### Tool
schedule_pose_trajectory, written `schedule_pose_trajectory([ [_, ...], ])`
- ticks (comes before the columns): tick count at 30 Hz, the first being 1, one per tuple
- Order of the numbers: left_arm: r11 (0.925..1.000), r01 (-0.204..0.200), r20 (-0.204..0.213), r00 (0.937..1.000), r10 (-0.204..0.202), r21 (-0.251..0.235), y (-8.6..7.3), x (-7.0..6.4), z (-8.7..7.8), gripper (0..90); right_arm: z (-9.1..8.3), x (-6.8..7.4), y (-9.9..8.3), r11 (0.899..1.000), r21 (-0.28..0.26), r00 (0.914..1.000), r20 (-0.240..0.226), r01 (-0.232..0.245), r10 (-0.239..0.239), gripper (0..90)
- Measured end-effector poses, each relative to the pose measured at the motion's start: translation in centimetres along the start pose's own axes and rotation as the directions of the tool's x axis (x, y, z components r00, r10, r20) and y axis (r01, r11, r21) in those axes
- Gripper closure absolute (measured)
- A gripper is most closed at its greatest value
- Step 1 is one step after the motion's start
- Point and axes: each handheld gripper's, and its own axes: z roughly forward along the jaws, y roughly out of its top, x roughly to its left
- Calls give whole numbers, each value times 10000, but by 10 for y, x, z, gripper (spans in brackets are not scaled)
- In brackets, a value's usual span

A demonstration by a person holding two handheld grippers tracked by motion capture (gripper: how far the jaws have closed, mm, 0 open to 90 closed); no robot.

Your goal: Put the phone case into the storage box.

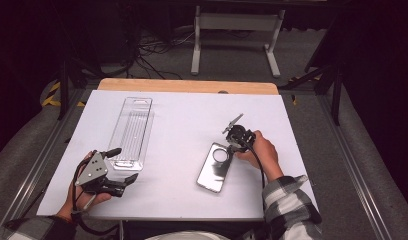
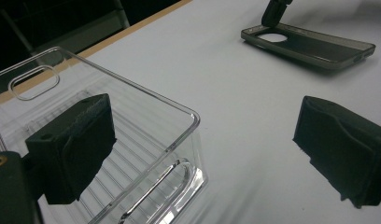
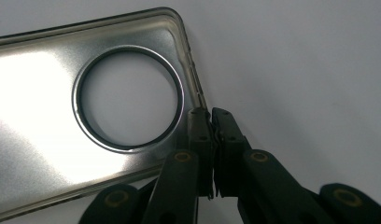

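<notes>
Resting at the near left corner of the surface point(image 1: 182, 107), the left gripper point(image 1: 123, 165) lay in the person's left hand point(image 1: 81, 196) with its fingers point(image 2: 72, 147) spread wide and holding nothing; one finger stood just beside the near end of the clear plastic tray point(image 1: 132, 131), and in the left gripper view that finger showed in front of the tray's wall while the other stood over bare surface.

That tray was long and narrow, see-through, with a ribbed floor and a slotted hanging tab at its far end. It lay lengthwise on the left half of the surface, well apart from the phone case point(image 1: 215, 167).

The phone case lay flat to the right of centre, open side up. It was a dark, glossy shell with a raised rim, a large round cut-out near its far end and a bright sheen across its inner face in the right gripper view.

At that far end, the right gripper point(image 1: 229, 148), held in the right hand point(image 1: 262, 150), had its fingers point(image 3: 200, 135) pressed together on the case's edge beside the round hole, pinching the rim. A plaid sleeve point(image 1: 290, 205) covered the right forearm.

The surface was a plain white sheet over a wooden board point(image 1: 187, 85) whose pale edge showed along the far side. Beyond it lay a grey floor point(image 1: 237, 55) with loose cables point(image 1: 152, 50) and a white metal stand point(image 1: 236, 35), the rest of the room dark.
</notes>
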Motion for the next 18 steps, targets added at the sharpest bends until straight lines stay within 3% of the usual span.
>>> schedule_pose_trajectory([
  [5,10000,-83,-11,10000,83,18,1,1,-1,57,-10,2,-6,9970,-749,9981,607,187,-141,879],
  [10,10000,-67,-40,10000,67,-64,1,0,-2,58,-36,11,-14,9797,-1905,9884,1480,619,-336,879],
  [12,10000,-12,-10,10000,12,-42,2,0,-2,59,-51,21,-15,9654,-2424,9759,2139,963,-437,880],
  [15,9999,28,-71,10000,-29,-110,4,0,-1,60,-63,31,-14,9489,-2865,9591,2787,1322,-495,880],
  [16,9999,28,-71,10000,-29,-110,4,0,-1,62,-63,31,-14,9489,-2865,9591,2787,1322,-495,880],
  [18,9998,51,69,10000,-49,-202,7,2,-1,61,-69,38,-12,9363,-3117,9454,3210,1616,-563,879],
])
